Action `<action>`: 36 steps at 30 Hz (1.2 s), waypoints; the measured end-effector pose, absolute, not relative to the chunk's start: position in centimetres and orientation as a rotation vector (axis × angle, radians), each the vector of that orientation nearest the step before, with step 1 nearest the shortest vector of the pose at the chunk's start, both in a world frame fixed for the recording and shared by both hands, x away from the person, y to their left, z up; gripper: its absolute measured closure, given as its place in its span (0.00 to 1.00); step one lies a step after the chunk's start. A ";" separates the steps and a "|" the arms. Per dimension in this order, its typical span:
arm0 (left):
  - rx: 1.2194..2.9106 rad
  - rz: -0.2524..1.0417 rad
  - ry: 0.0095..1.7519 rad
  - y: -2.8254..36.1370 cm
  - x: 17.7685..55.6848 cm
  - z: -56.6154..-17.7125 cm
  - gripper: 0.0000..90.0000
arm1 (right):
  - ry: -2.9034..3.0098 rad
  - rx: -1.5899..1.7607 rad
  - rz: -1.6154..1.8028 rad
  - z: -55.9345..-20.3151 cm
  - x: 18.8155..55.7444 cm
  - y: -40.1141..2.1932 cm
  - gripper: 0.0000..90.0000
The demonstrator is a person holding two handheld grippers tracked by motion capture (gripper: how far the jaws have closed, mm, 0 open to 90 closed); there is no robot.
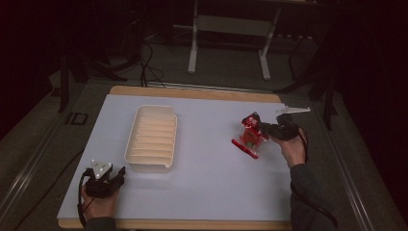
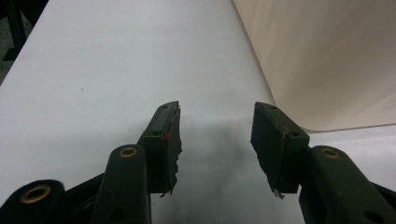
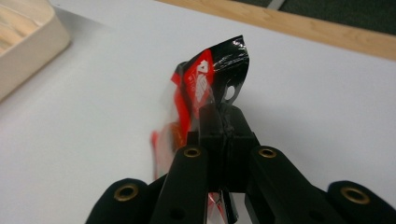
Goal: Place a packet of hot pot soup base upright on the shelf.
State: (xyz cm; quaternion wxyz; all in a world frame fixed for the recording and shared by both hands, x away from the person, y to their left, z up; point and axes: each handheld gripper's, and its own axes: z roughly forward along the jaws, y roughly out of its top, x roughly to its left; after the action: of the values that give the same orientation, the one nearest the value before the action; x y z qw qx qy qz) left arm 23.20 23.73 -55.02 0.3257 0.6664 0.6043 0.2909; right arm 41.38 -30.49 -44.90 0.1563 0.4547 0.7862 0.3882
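Black right gripper (image 3: 219,128) pinching crinkly red packet (image 3: 201,79), near ribbed tray (image 1: 150,138).

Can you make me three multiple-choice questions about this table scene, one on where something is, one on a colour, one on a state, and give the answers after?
1. Where does the cream tray sit on the white mat?
A. On the person's left half
B. At the far right edge
C. Hanging off the near edge

2. What colours is the snack packet?
A. Blue and white
B. Red and black
C. Green and yellow

3. How is the left gripper?
A. Shut on the packet
B. Shut on the tray
C. Open and holding nothing

Answers:
1. A, the high view shows the tray left of centre, just ahead of the left gripper.
2. B, the right gripper view shows red and black film pinched in the right gripper.
3. C, the left gripper view shows its fingers apart with bare mat between them.
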 end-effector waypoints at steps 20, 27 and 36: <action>1.747 0.762 1.588 23.7 23.2 -55.0 0.58 | 2.305 1.128 1.145 -41.6 39.8 -27.6 0.98; 1.745 0.760 1.591 23.8 23.2 -55.0 0.58 | 2.333 1.092 1.133 -41.4 39.6 -26.9 0.99; 1.743 0.758 1.592 23.8 23.2 -55.0 0.58 | 2.359 1.049 1.163 -40.8 39.2 -25.9 0.99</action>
State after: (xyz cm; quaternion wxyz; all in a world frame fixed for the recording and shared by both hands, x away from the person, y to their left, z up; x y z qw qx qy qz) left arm 23.24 23.79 -55.03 0.3251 0.6648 0.6072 0.2890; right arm 39.24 -25.93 -40.84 0.1544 0.3662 0.8230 0.4059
